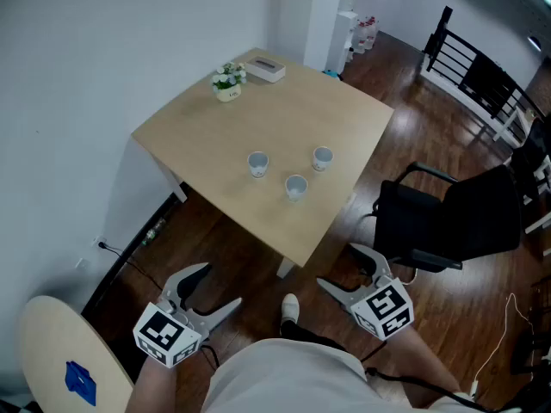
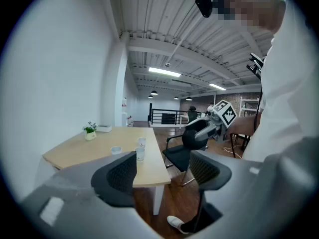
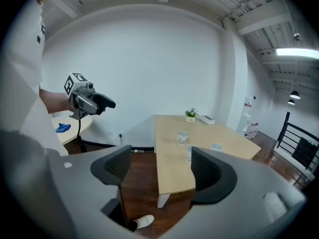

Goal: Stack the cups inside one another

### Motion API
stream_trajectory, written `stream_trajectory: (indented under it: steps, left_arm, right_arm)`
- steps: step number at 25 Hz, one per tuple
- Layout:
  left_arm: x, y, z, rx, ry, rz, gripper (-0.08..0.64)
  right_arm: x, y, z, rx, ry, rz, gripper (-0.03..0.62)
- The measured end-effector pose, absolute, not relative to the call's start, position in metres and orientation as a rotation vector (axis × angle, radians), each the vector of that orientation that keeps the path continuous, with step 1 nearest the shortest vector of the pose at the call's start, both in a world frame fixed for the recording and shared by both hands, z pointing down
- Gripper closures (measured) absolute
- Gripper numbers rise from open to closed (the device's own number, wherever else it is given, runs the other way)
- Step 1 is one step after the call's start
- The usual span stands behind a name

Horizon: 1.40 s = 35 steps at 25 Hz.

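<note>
Three cups [image 1: 296, 188] stand apart, unstacked, on the tabletop [image 1: 284, 101]. Left gripper [image 1: 219, 284] and right gripper [image 1: 337, 265] are off its near corner, fingers open, empty.

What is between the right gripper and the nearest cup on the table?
In the head view, only floor and bare tabletop separate the right gripper from the cup.

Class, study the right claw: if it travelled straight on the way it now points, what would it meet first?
Probably the near edge of the table, framed between the open jaws of the right claw, with only air before it. The nearest cup stands further on, slightly right; depth is unclear.
</note>
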<state>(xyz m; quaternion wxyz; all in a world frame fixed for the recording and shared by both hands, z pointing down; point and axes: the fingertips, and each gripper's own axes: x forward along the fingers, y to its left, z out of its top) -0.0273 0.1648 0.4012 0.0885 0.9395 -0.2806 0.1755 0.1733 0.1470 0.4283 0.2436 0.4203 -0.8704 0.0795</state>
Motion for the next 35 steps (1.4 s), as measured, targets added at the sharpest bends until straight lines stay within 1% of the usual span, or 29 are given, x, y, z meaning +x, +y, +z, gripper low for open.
stream_trajectory:
  steps: [7, 12, 23, 28, 35]
  left_arm:
    - [0.036, 0.084, 0.399, 2.807, -0.828, 0.478, 0.209]
    - [0.057, 0.058, 0.411, 2.808, -0.818, 0.545, 0.209]
    - [0.033, -0.014, 0.420, 2.810, -0.676, 0.554, 0.209]
    - [0.012, -0.053, 0.415, 2.860, -0.616, 0.561, 0.209]
    - [-0.023, -0.092, 0.427, 2.835, -0.535, 0.547, 0.209]
  right_arm:
    - [0.205, 0.046, 0.450, 1.048, -2.356, 0.162, 0.212]
    - [0.213, 0.002, 0.480, 1.015, -2.324, 0.181, 0.212]
    - [0.198, -0.087, 0.546, 1.097, -2.174, 0.309, 0.210]
    - [0.185, -0.120, 0.572, 1.122, -2.091, 0.353, 0.210]
    - [0.183, -0.151, 0.632, 1.142, -1.933, 0.464, 0.210]
